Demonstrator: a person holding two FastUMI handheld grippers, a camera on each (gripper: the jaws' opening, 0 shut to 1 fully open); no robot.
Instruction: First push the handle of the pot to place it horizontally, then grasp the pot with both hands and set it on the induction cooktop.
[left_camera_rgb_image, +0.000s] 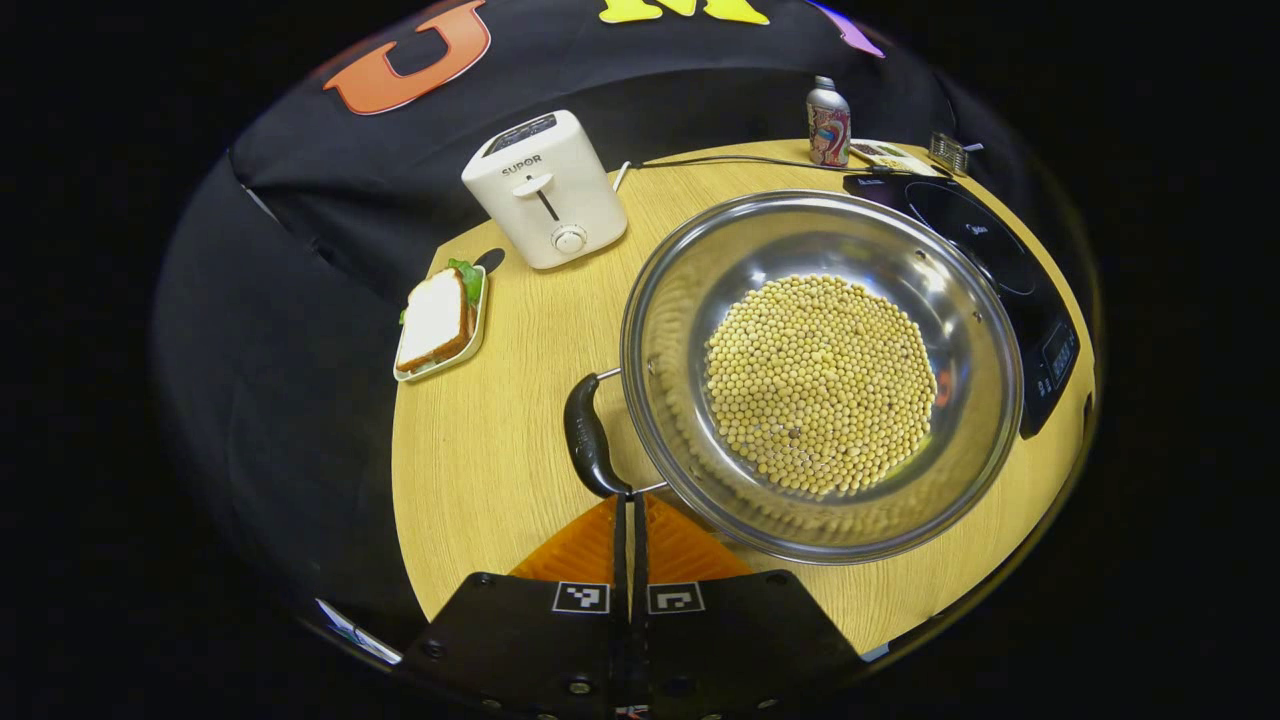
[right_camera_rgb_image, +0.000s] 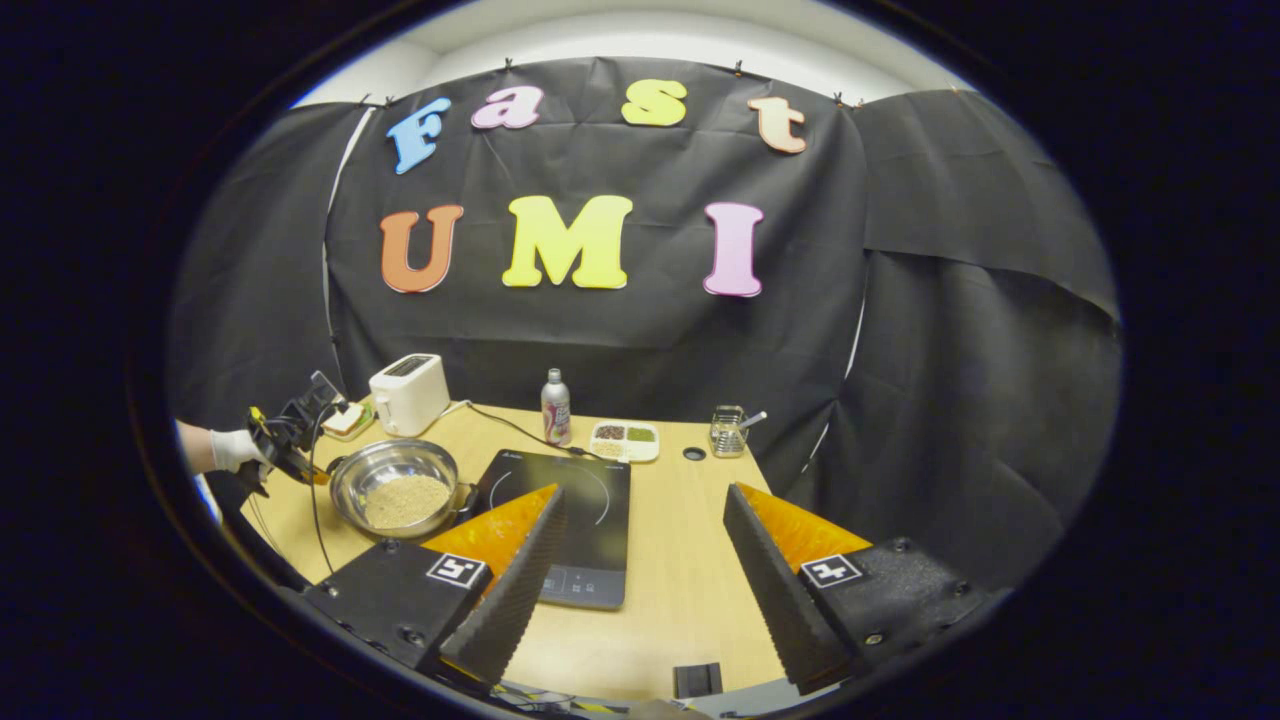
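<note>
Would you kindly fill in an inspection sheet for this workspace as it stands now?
Surface: wooden table, pale and dry.
Job's things: steel pot holding beans, standing on the table beside the black cooktop; its black handle points toward the left gripper.
Clutter: toaster, sandwich on a tray, bottle, divided dish, glass jar.
Grippers: left gripper shut, tips at the pot handle; right gripper open, above the table's near edge.
Cables: one cable runs behind the pot.
Surroundings: black cloth wall; a gloved hand holds the left gripper.
</note>
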